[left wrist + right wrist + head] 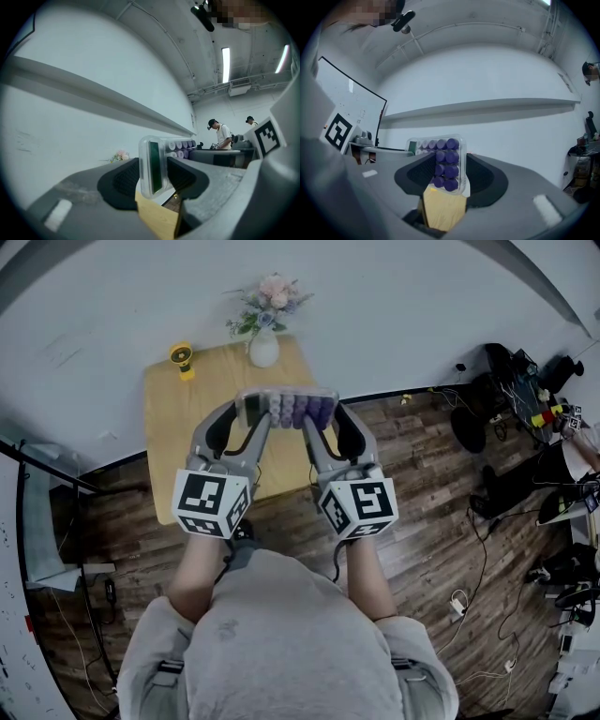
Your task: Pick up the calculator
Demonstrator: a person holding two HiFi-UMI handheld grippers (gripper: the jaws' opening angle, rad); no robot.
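Now both claws are on the calculator (pixel 286 410), one at each end, and it hangs in the air between them over the wooden table (pixel 178 418). The left gripper (pixel 251 413) has the display end: in the left gripper view the green screen (pixel 154 166) stands on edge between the dark pads, which are clamped against the clear casing from both sides. The right gripper (pixel 322 414) has the other end, and the right gripper view shows rows of purple keys (pixel 445 169) squeezed between its jaws, with the tabletop showing below. From the head view the calculator lies crosswise, screen to the left and keys to the right, and both grippers point away from the person toward the pale wall. The marker cubes (pixel 212 502) sit just ahead of the forearms. At the table's far edge stands a white vase of flowers (pixel 263 348), and a small yellow object (pixel 182 359) sits near the far left corner, both well apart from the calculator.
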